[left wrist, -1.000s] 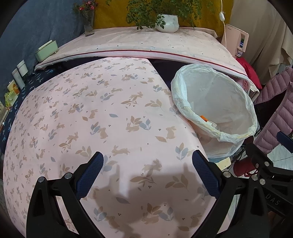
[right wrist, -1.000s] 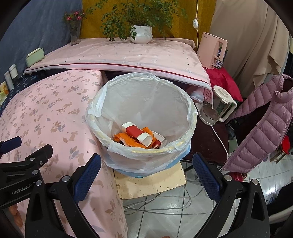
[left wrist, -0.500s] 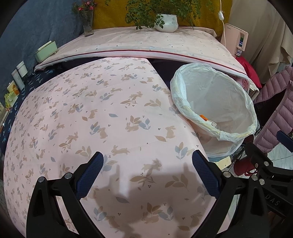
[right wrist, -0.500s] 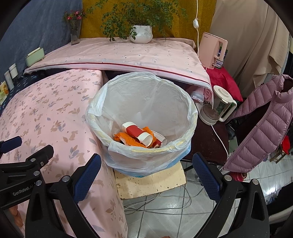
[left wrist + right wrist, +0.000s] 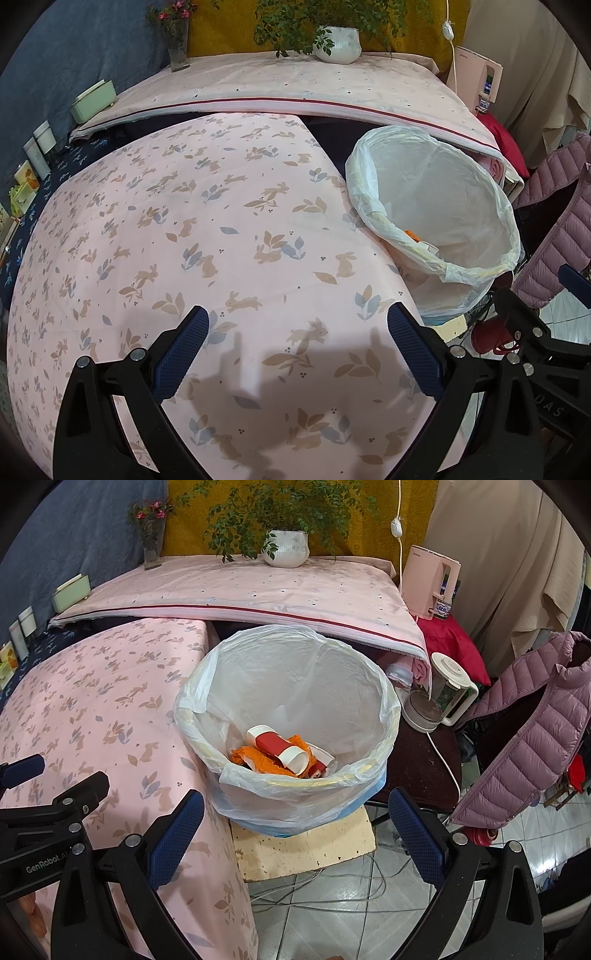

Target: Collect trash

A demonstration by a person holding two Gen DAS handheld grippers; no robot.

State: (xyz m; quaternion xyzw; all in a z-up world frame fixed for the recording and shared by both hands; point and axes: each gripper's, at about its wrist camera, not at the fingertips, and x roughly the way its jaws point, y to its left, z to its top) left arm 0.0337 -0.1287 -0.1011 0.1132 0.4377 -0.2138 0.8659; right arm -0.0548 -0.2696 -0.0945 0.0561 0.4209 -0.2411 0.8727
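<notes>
A trash bin lined with a white plastic bag (image 5: 288, 716) stands on a cream board beside the table. Inside lie a red-and-white paper cup (image 5: 279, 747) and crumpled orange wrappers (image 5: 258, 762). My right gripper (image 5: 295, 834) hovers in front of the bin, open and empty. The left wrist view shows the same bin (image 5: 436, 206) to the right, with a bit of orange trash (image 5: 410, 233) visible over the rim. Above the pink rabbit-print tablecloth (image 5: 221, 240) my left gripper (image 5: 297, 354) is open, holding nothing.
A raised surface with a pink cloth (image 5: 258, 590) carries a potted plant (image 5: 286, 546), a flower vase (image 5: 151, 542) and a green box (image 5: 70, 592). A pink kettle (image 5: 430, 579), a white jug (image 5: 439, 694), a purple padded jacket (image 5: 535, 731) and floor cables (image 5: 332, 890) crowd the right.
</notes>
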